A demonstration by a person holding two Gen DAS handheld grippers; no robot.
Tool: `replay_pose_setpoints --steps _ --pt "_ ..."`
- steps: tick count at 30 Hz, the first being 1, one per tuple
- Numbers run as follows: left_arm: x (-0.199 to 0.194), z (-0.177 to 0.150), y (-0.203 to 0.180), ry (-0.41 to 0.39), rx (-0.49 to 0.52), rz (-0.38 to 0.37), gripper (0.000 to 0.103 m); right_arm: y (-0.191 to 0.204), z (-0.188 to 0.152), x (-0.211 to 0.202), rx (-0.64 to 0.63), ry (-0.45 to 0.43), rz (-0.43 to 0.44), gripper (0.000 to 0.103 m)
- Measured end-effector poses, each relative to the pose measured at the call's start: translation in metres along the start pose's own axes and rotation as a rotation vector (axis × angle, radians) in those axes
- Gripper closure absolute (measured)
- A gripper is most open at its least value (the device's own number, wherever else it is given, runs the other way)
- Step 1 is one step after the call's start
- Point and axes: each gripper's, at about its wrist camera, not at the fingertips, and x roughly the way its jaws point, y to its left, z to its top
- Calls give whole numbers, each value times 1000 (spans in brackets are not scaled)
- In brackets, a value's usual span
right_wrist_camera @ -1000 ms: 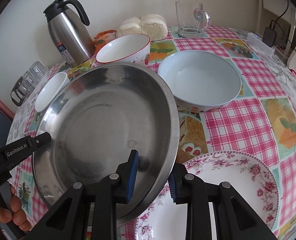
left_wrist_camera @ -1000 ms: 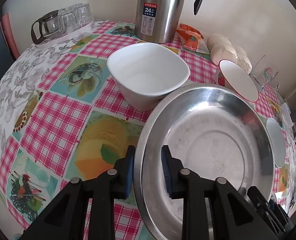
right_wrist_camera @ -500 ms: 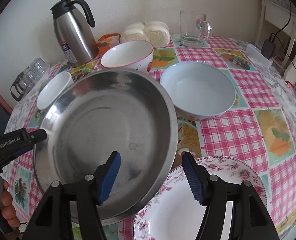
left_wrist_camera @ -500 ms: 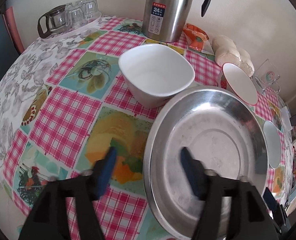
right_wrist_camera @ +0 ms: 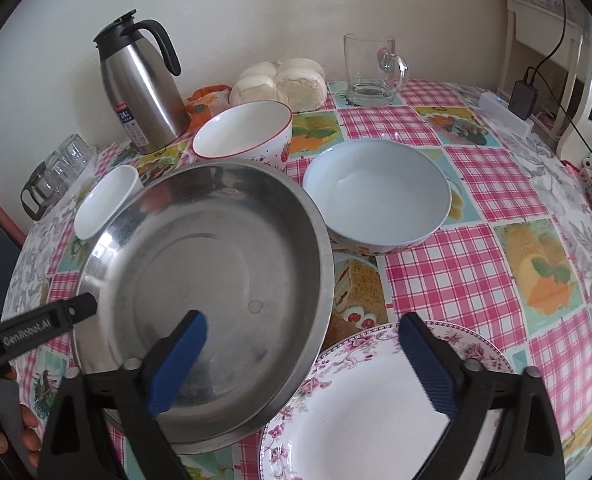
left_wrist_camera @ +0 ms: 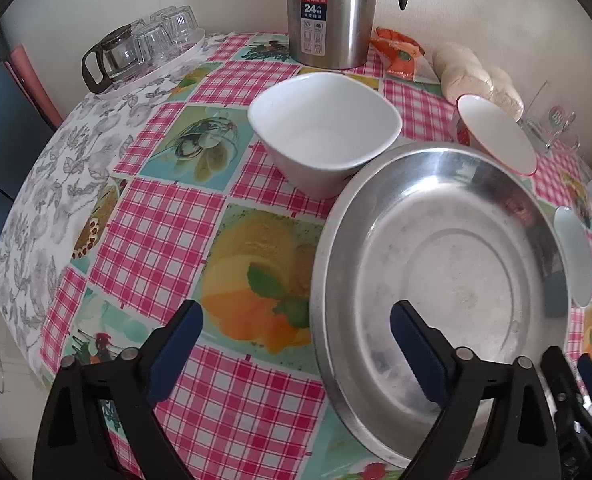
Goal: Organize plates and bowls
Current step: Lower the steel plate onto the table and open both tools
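A large steel pan [left_wrist_camera: 447,264] rests on the checked tablecloth; it also shows in the right wrist view [right_wrist_camera: 208,280], its right edge lying on a floral plate [right_wrist_camera: 355,412]. My left gripper [left_wrist_camera: 296,344] is open, its jaws straddling the pan's left rim without touching. My right gripper [right_wrist_camera: 303,356] is open, straddling the pan's right rim above the floral plate. A square white bowl [left_wrist_camera: 323,128] stands behind the pan. A red-rimmed bowl [right_wrist_camera: 244,132] and a pale blue bowl [right_wrist_camera: 379,192] stand further back.
A steel thermos jug [right_wrist_camera: 140,88], a bag of buns [right_wrist_camera: 280,80] and a glass mug [right_wrist_camera: 371,68] stand along the wall. A tray of glass cups [left_wrist_camera: 148,44] sits at the far left. A power strip [right_wrist_camera: 503,108] lies at the right.
Both grippers were shut on the pan's rim and holding it up. They have opened wide and let go, and the pan now rests on the table and the floral plate.
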Motion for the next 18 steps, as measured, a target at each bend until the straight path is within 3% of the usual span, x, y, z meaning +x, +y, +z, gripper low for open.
replay_pose_setpoints --steps 11,18 --pt "-14 1 -4 -54 3 -20 7 -3 3 -7 -5 -30 -19 0" --pt "-40 3 -13 -165 3 -66 7 -18 3 -28 -20 -103 -69 0"
